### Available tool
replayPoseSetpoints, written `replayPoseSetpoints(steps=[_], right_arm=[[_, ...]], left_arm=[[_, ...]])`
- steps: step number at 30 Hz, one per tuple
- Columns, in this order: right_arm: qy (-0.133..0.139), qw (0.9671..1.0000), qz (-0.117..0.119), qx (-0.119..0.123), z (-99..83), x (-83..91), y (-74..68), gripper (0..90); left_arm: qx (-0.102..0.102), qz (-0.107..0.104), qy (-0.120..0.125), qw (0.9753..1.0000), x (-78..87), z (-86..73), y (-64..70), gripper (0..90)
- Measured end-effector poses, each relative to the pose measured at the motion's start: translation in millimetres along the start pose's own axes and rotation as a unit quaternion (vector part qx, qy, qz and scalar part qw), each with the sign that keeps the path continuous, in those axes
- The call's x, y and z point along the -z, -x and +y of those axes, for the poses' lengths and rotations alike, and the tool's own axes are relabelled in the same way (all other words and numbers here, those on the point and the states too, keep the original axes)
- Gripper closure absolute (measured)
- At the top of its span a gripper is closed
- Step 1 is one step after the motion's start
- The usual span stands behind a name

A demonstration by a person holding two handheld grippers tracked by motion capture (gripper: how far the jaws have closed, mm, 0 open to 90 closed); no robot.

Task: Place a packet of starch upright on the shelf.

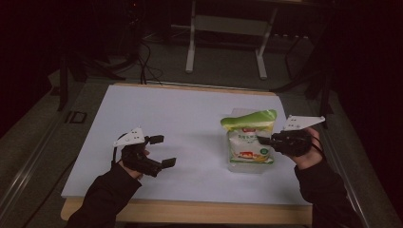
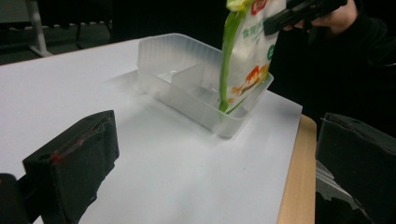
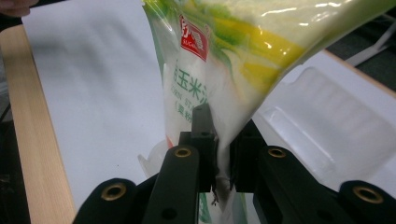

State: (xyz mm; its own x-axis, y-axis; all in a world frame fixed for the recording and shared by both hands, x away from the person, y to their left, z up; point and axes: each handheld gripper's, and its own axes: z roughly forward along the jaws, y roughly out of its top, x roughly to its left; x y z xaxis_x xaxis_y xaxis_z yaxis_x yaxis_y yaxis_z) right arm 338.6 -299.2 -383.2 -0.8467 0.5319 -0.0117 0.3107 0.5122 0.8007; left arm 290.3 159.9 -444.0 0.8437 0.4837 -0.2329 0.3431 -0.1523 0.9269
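A green, yellow and white bag of corn starch [image 1: 248, 135] stands upright in the near end of a clear plastic divided container [image 1: 247, 166] at the right of the white table top [image 1: 166, 109]. My right gripper [image 1: 264, 140] is shut on the bag's right edge. The right gripper view shows the jaws [image 3: 222, 156] pinching the bag [image 3: 224, 56] above the container [image 3: 327, 121]. My left gripper [image 1: 162, 151] hovers open and holds nothing at the front left. In its own view, the open gripper [image 2: 219, 140] faces the container [image 2: 187, 79], the bag [image 2: 247, 56] and the right gripper [image 2: 280, 18].
The table's wooden front edge [image 1: 190, 211] runs below both hands. Behind the table, a white desk frame [image 1: 225, 42] and cables [image 1: 145, 61] stand on the dark floor. White surface lies open to the left of the container and behind it.
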Motion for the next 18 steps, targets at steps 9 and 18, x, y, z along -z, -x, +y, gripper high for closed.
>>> replayPoseSetpoints(steps=[9, 18], right_arm=[[0.025, 0.9980, 0.017, -0.055, -42.8, -14.6, 11.4, 83.2], [0.019, 0.9967, 0.007, -0.079, -71.2, -21.9, 20.1, 83.0]], left_arm=[[0.005, 0.002, -0.006, 1.0000, -0.1, -8.7, -3.0, 0.1], [0.005, 0.008, -0.014, 0.9999, -0.3, -19.0, -5.5, 0.1]])
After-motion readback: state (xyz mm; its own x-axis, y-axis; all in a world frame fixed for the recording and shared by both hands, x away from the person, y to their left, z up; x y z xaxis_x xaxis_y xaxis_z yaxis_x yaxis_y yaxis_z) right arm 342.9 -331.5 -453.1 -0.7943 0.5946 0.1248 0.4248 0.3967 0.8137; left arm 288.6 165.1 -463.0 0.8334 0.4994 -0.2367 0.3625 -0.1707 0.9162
